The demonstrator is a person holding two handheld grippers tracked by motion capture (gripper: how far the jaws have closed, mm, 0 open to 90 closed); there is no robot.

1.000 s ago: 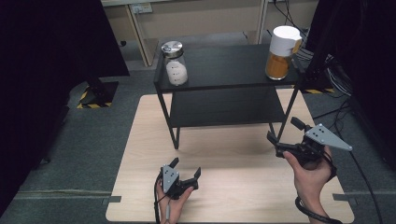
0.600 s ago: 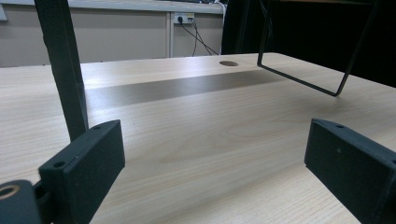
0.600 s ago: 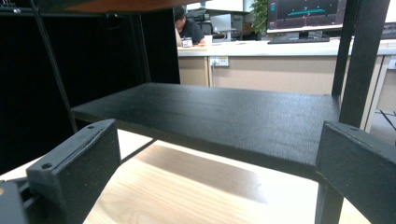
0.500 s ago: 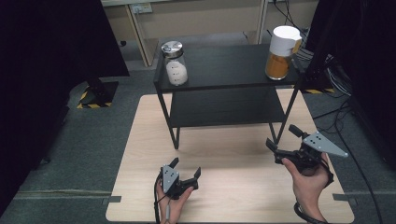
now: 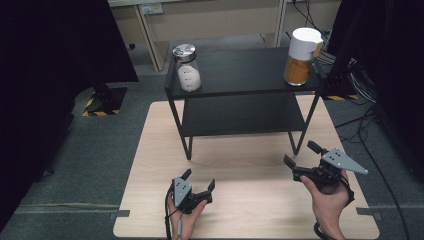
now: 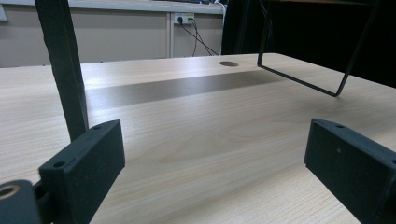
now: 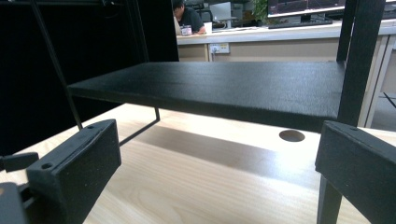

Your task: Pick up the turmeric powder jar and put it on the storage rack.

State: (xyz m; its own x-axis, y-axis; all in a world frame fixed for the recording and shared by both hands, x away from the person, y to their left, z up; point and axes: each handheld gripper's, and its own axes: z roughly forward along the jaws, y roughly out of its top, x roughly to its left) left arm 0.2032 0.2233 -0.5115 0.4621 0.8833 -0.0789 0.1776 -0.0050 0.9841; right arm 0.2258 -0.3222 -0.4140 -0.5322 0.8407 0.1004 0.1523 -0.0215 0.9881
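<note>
— What did the room look like?

— A grey carpeted floor (image 5: pixel 100 150) ran under a pale rectangular wooden table (image 5: pixel 150 210) in the middle of the high view, with black curtains at the far left and right edges and beige cabinets along the top.

— And on the table?

— A black two-tier metal shelf rack (image 5: pixel 240 75) stood across its far half, in the upper centre of the frame. At the left end of the top tier stood a clear glass jar with a silver lid and white contents (image 5: pixel 187 69); at the right end, a jar of orange contents with a white lid (image 5: pixel 302 56).

— Where were the tools?

— In the lower centre, a little left, the left hand (image 5: pixel 186 217) held the left gripper (image 5: pixel 198 180) low over the bare wood, jaws spread wide with nothing between them. Its own view showed the wood grain and one thin wire foot of the rack (image 6: pixel 303 81).

— And the other?

— At the lower right, the right hand (image 5: pixel 327 202) held the right gripper (image 5: pixel 301 154) beside the rack's front right leg, jaws likewise spread and empty. Its view looked along the lower shelf (image 7: pixel 224 86). Both jars stood well apart from either gripper.
</note>
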